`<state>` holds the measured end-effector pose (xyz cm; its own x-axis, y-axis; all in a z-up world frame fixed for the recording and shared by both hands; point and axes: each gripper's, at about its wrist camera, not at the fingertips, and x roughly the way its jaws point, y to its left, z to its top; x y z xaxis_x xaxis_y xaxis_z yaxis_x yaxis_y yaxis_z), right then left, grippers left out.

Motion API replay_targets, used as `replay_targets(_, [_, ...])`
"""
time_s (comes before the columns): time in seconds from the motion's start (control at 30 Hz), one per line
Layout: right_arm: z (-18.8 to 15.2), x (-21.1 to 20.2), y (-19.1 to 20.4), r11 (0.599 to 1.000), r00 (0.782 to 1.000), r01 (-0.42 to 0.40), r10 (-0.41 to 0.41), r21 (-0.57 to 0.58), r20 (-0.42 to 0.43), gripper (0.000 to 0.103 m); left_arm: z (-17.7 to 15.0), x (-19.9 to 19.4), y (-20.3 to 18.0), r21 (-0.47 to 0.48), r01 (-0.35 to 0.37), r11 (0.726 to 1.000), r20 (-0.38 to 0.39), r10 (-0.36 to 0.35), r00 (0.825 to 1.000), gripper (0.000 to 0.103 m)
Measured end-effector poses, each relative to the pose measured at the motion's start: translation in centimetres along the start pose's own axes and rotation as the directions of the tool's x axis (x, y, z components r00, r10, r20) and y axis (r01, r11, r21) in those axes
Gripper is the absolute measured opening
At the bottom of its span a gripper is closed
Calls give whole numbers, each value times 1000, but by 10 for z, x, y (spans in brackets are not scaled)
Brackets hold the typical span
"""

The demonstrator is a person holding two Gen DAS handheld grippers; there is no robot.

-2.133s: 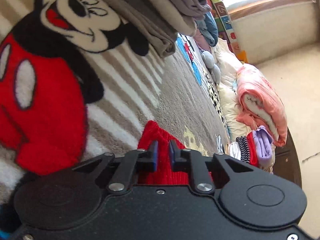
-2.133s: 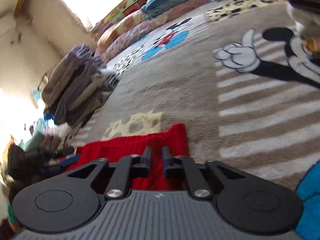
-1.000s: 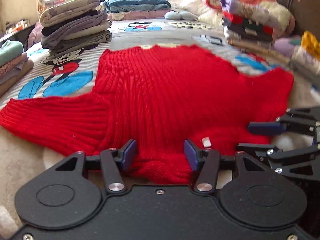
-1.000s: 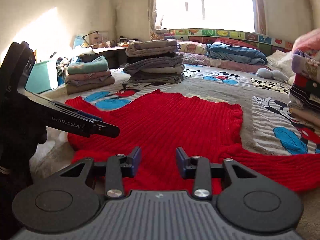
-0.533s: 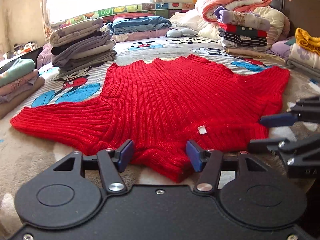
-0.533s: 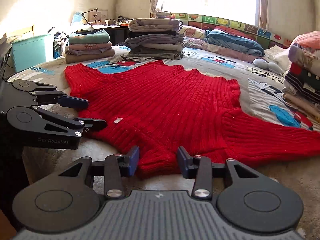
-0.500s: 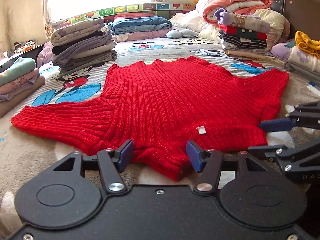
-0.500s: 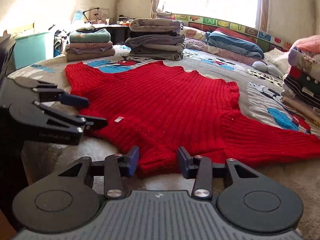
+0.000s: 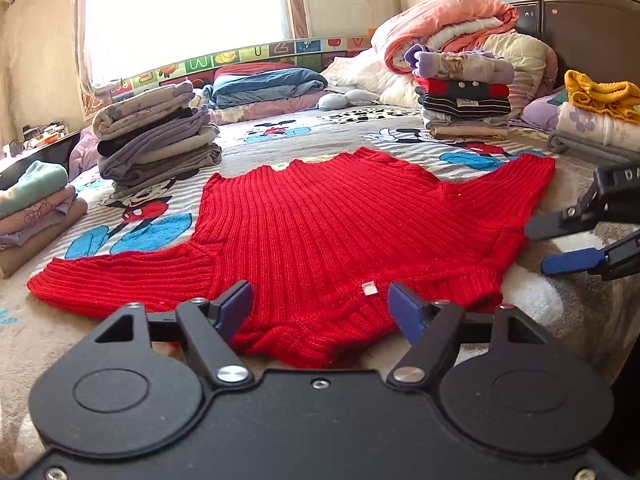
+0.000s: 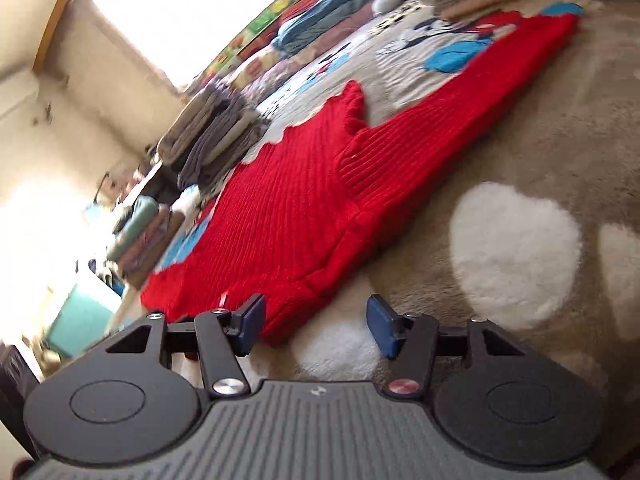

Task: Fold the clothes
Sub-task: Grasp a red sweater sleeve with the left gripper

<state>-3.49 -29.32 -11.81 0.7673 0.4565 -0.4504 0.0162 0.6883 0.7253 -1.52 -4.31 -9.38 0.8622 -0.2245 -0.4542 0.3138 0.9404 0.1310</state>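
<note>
A red ribbed sweater [image 9: 332,224] lies spread flat on the Mickey Mouse blanket [image 9: 280,132], with one sleeve out to each side. My left gripper [image 9: 320,308] hovers at its near edge, where a small white tag shows. Its jaws are opening and the pads touch no cloth. In the left wrist view my right gripper [image 9: 538,250] comes in from the right, rolled on its side, beside the right sleeve. In its own tilted view the right gripper [image 10: 316,324] is opening at the near corner of the sweater [image 10: 300,208], holding nothing.
Stacks of folded clothes ring the sweater: a grey stack [image 9: 156,136] at back left, a pastel stack [image 9: 32,208] at far left, a striped stack [image 9: 464,96] at back right, and a yellow-topped pile [image 9: 600,116] by the dark headboard [image 9: 580,20]. A teal bin [image 10: 80,316] stands beside the bed.
Both grippers were shut on the sweater and have let it down flat. Since then both jaws have widened. The right gripper has rolled onto its side and moved right.
</note>
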Motion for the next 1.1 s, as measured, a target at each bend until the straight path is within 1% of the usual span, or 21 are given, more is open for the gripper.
replay_targets(0.07, [5,-5,-15,995,999,-14,10,101,44,58,1,1,-3,3,13,1000,-1,-13,1000,75])
replay_targets(0.13, [8,-8,-31,985,996,-26,11,173,87,58,2,2,-6,4,31,1000,-4,-31,1000,75])
replay_targets(0.2, [9,-11,-51,968,989,-62,27,243,144,57,2,2,-14,27,46,999,-12,-46,999,75])
replay_targets(0.27, [8,-13,-68,947,977,-126,68,295,201,50,0,3,-25,57,58,997,-27,-56,998,75])
replay_targets(0.33, [12,-12,-78,937,970,-162,93,311,226,48,-2,2,-41,111,60,992,-29,-57,998,75])
replay_targets(0.4, [21,-12,-83,928,965,-176,97,328,244,51,-1,0,-63,189,53,980,-16,-51,999,75])
replay_targets(0.47, [35,-17,-90,935,955,-180,93,304,281,61,1,2,-84,270,56,961,-10,-55,998,75])
replay_targets(0.57, [51,-25,-106,937,943,-163,55,310,329,61,4,14,-117,371,73,926,-26,-68,997,75])
replay_targets(0.63, [61,-35,-122,918,923,-188,43,348,383,61,7,22,-137,431,80,899,-33,-73,997,75])
replay_targets(0.73, [71,-50,-146,897,897,-197,2,396,442,62,15,38,-162,497,72,864,-26,-68,997,75])
replay_targets(0.83, [73,-57,-165,852,875,-262,12,453,484,62,29,56,-184,546,63,835,-22,-62,998,75])
replay_targets(0.87, [73,-58,-170,842,872,-277,18,462,490,62,33,63,-191,562,60,825,-20,-59,998,75])
replay_targets(0.97, [75,-60,-175,834,870,-290,25,469,493,62,46,80,-214,606,55,794,-15,-58,998,74])
replay_targets(1.03, [75,-62,-180,818,862,-313,31,483,506,62,55,91,-229,628,56,777,-18,-58,998,74])
replay_targets(1.1, [74,-64,-184,807,858,-328,37,492,512,62,64,103,-242,638,66,767,-30,-61,998,69])
